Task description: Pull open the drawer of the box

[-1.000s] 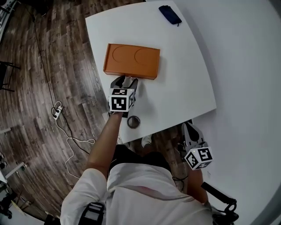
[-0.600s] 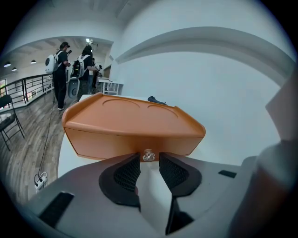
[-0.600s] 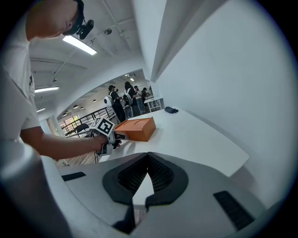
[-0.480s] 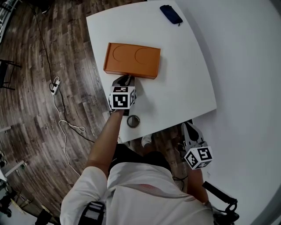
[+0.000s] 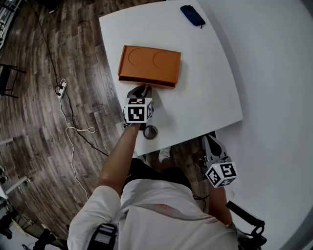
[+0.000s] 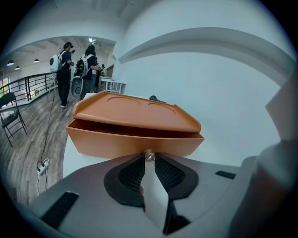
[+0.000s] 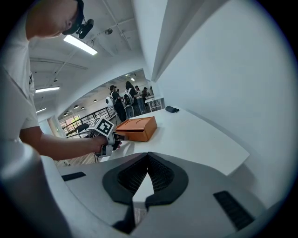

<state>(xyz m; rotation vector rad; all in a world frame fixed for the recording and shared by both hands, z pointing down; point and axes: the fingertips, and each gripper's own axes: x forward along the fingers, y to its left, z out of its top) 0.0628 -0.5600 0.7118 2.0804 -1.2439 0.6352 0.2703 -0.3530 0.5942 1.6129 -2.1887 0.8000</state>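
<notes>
White table point(image 5: 210, 73) holds orange box point(image 5: 149, 66); left tool point(image 5: 141, 91) just closed on knob point(image 6: 149, 154).

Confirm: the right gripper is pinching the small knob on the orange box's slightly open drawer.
Wrong gripper. The left gripper, its jaws having just closed in, is pinching the small knob on the orange box's slightly open drawer; the left gripper view shows it.

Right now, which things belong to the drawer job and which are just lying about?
In the job: orange box; its drawer, ajar; knob; left gripper, whose jaws have just been closing on that knob.
Lying about: dark pouch at the far corner; small ring by the near edge; right gripper, off the table.
</notes>
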